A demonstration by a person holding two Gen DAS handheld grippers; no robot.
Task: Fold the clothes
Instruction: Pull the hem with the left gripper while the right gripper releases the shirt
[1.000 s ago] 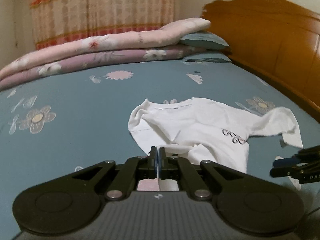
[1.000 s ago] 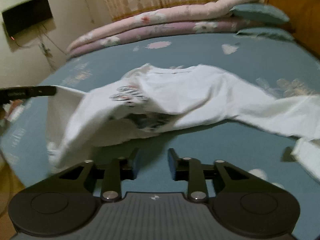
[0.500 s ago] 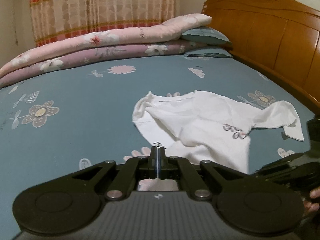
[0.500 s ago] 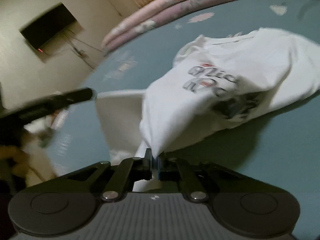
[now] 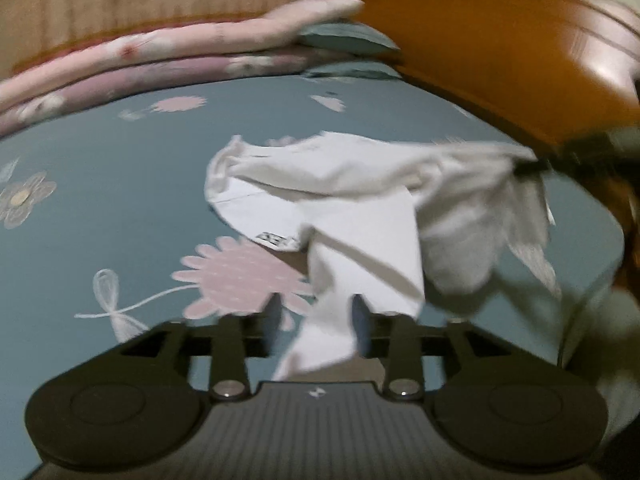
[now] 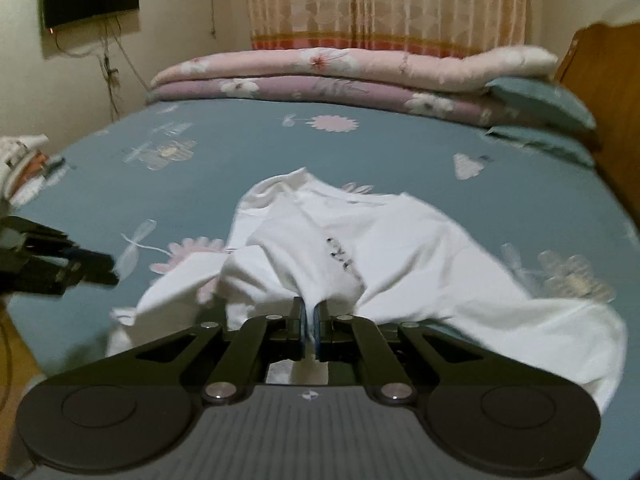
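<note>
While your left gripper (image 5: 316, 320) hangs low over the near edge of the bed (image 5: 100, 208), its jaws stand apart and have just been opening; a strip of the white T-shirt (image 5: 360, 240) lies between the fingers, but the pads do not look pressed on it, so count that side as released. From that gripper the shirt runs away and to the right, rising in a stretched ridge toward the far right of the left wrist view, where your right gripper (image 5: 532, 166) shows as a dark blur pinching the cloth in front of the wooden headboard (image 5: 500, 60).

Seen along your right gripper (image 6: 310, 322), the jaws are drawn together and clamped on a fold of the T-shirt (image 6: 360, 248), which spreads straight ahead on the blue floral sheet. Its long axis runs roughly left to right, one end trailing near the left gripper (image 6: 76, 268), the other draping off to the lower right.

Your right hand alone carries the shirt, I judge. The loose strip is nearest your left hand, almost under its fingers, so any re-grip there is a short reach down and forward.
</note>
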